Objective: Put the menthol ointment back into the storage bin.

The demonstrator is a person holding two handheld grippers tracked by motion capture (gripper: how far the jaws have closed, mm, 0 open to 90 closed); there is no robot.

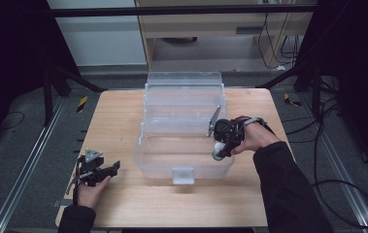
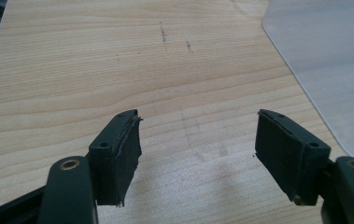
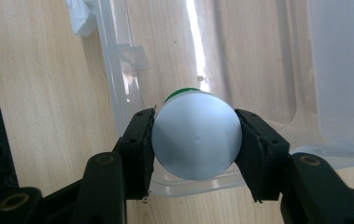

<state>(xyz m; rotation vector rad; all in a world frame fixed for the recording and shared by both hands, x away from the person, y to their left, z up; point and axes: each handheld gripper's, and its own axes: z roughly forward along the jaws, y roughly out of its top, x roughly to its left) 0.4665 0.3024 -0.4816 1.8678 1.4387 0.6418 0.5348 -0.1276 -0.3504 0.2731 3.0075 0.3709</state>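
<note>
Pinching a silver-capped bottle (image 3: pixel 195 140) between its fingers, the right gripper (image 1: pixel 223 141) hangs over the clear box's (image 1: pixel 184 167) corner.

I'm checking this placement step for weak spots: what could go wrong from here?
The right gripper pinches the round bottle only at its curved sides, so it might slip or twist out. The bottle hangs right over the clear box's near wall, so a lowering move may knock the rim. The left gripper rests open on the table, so nothing steadies the box.
</note>
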